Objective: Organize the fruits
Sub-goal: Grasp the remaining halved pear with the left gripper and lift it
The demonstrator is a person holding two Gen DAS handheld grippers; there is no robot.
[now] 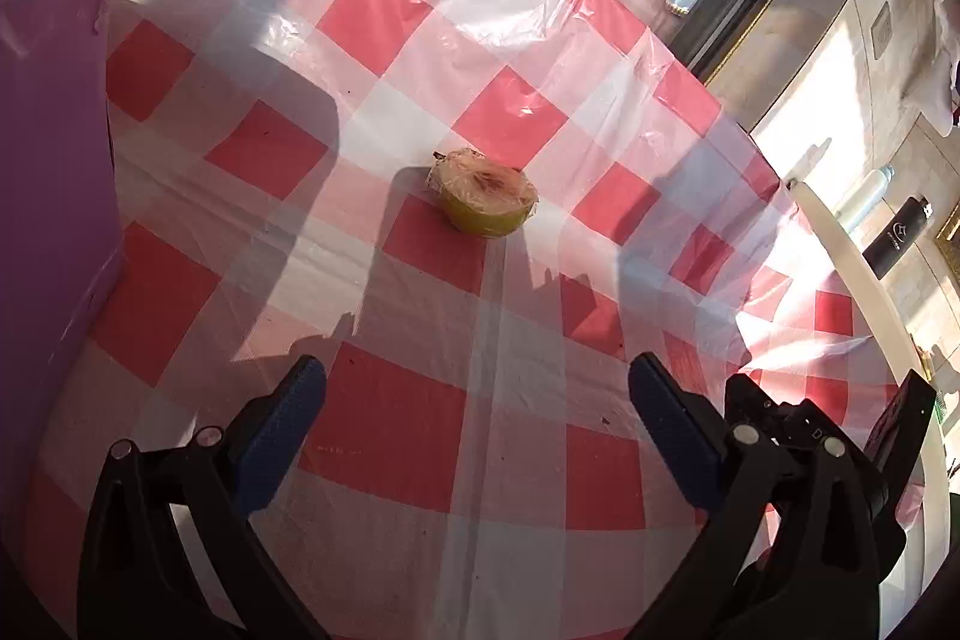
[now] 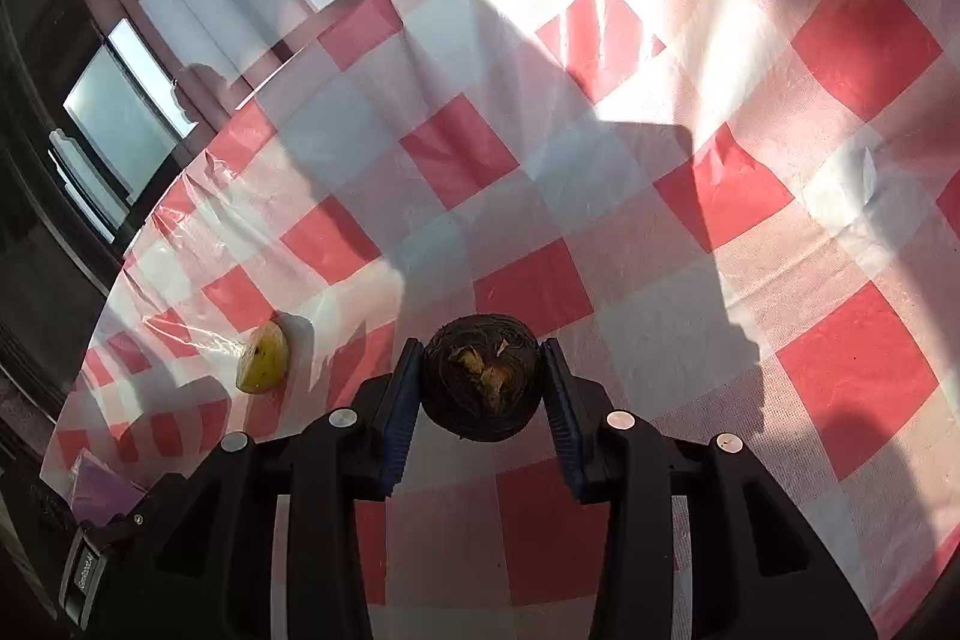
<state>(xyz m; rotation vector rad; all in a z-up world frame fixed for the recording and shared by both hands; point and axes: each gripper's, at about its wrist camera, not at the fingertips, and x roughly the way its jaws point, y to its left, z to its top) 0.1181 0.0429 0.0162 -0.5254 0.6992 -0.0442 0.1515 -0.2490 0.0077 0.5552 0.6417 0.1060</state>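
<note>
left gripper jaws wide apart, nothing between; halved yellow fruit cut face up on checkered tablecloth, at 12 o'clock; purple box at 9 o'clock

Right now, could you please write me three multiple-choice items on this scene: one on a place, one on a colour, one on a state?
1. Where does the wrapped half fruit lie?
A. on the checked tablecloth
B. inside the purple box
C. between the left gripper's fingers

2. What colour are the tablecloth's darker squares?
A. blue
B. red
C. green

3. What is the state of the right gripper?
A. open and empty
B. shut on nothing
C. shut on a dark round fruit

Key: 1 A, it sits on the cloth, ahead of the open fingers. 2 B, red and white checks. 3 C, both blue pads press its sides.
</note>
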